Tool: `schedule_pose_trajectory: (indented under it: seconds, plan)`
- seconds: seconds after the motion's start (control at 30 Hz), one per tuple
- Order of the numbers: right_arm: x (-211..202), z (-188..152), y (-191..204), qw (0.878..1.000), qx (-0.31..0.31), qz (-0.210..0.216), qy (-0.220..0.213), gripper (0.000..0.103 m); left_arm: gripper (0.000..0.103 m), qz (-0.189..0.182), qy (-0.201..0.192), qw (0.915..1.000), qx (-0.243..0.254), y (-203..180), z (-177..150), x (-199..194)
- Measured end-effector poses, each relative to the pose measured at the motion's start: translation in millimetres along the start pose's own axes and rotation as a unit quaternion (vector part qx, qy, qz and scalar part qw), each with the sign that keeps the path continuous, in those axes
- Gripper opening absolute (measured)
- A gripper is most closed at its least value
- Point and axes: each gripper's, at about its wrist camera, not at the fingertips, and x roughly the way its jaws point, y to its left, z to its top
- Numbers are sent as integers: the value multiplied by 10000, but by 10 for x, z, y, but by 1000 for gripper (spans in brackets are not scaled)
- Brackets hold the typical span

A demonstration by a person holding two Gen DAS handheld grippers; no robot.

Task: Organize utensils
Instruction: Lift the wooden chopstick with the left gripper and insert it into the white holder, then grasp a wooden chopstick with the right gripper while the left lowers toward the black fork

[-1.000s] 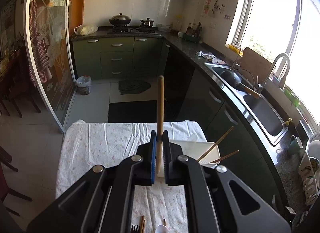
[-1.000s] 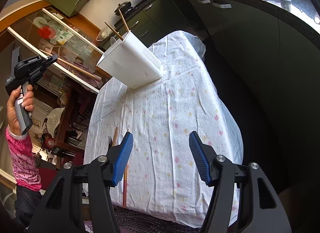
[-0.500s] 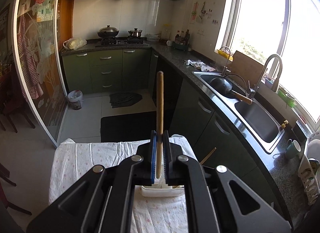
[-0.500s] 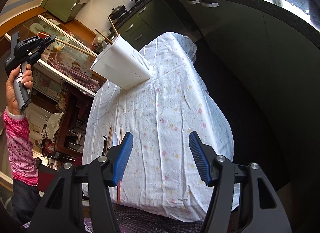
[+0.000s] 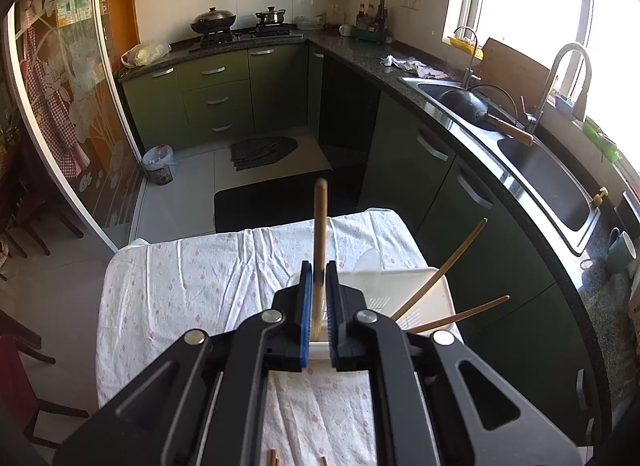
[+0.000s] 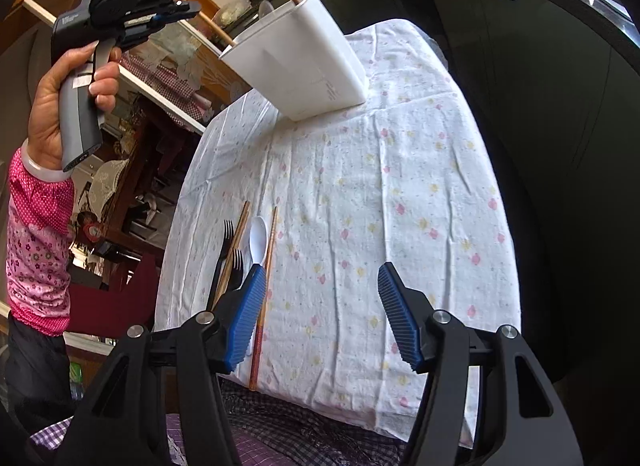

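A wooden chopstick point(image 5: 320, 234) stands between the blue pads of my left gripper point(image 5: 319, 278), whose jaws are opening. A thin gap shows beside the stick, and its blurred lower end hangs over the white utensil holder point(image 5: 404, 290). Two more chopsticks point(image 5: 448, 262) lean in that holder. In the right wrist view the left gripper point(image 6: 192, 11) points at the holder's point(image 6: 304, 65) rim. My right gripper point(image 6: 320, 306) is open above the tablecloth with nothing between its fingers. Beside its left finger lie black forks point(image 6: 224, 254), a white spoon point(image 6: 258, 238) and loose chopsticks point(image 6: 266, 278).
The floral tablecloth point(image 6: 380, 205) covers a small table with drop-offs on all sides. A dark kitchen counter with a sink point(image 5: 540, 169) runs along the right. A hand in a pink sleeve point(image 6: 40, 225) holds the left gripper at the left.
My left gripper has come down and forward over the holder, and its pads have parted slightly around the chopstick. The right gripper has swung left, bringing the utensils on the table closer.
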Motion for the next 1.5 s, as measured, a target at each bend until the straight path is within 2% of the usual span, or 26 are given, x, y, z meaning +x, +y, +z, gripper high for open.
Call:
schedule_pose_trajectory:
  seconds: [0.03, 0.07, 0.1, 0.23, 0.33, 0.4, 0.47, 0.57, 0.63, 0.83, 1.2, 1.23, 1.27, 1.3, 1.4, 1.5]
  plan:
    - [81, 27, 101, 9998, -105, -14, 138, 59, 19, 4, 37, 10000, -5, 12, -14, 12]
    - [164, 52, 207, 9994, -232, -55, 270, 59, 40, -14, 49, 10000, -29, 34, -23, 10]
    - [252, 73, 312, 9985, -362, -120, 401, 59, 54, -24, 5, 10000, -56, 48, -40, -12]
    - [629, 106, 672, 9915, -848, -485, 855, 59, 59, -80, -252, 9996, -83, 147, -101, -215]
    - [951, 118, 850, 9847, -1041, -720, 1202, 58, 69, -113, -476, 9987, -127, 288, -166, -452]
    - [1143, 121, 928, 9792, -1122, -837, 1470, 56, 81, -144, -571, 9982, -80, 406, -259, -606]
    - [1295, 120, 960, 9739, -1141, -1039, 1666, 49, 87, -139, -622, 9979, -74, 550, -398, -738]
    - [1442, 117, 950, 9641, -1217, -1450, 1863, 36, 87, -214, -607, 9979, -35, 786, -670, -893]
    - [1506, 78, 927, 9587, -1228, -1616, 1993, 33, 87, -286, -553, 9981, -32, 941, -849, -962]
    - [1662, -20, 1003, 9499, -1295, -1903, 2112, 33, 87, -467, -440, 9979, -2, 1203, -1243, -1092]
    - [1913, 1, 1185, 9276, -1476, -2440, 2415, 26, 87, -550, -431, 9976, 2, 1257, -1408, -1120]
    - [1918, 4, 1191, 9263, -1496, -2447, 2445, 22, 87, -557, -413, 9976, -9, 1254, -1412, -1105]
    - [1959, 12, 1223, 9238, -1545, -2481, 2473, 12, 87, -553, -395, 9977, -23, 1255, -1416, -1087]
    - [1994, 18, 1276, 9207, -1601, -2564, 2469, 11, 87, -547, -372, 9978, -33, 1255, -1418, -1064]
    - [1916, 38, 1171, 9257, -1481, -2474, 2449, 8, 87, -530, -285, 9982, -22, 1275, -1460, -990]
    - [1741, 92, 996, 9415, -1171, -2249, 2222, 8, 87, -516, -101, 9986, -46, 1292, -1520, -869]
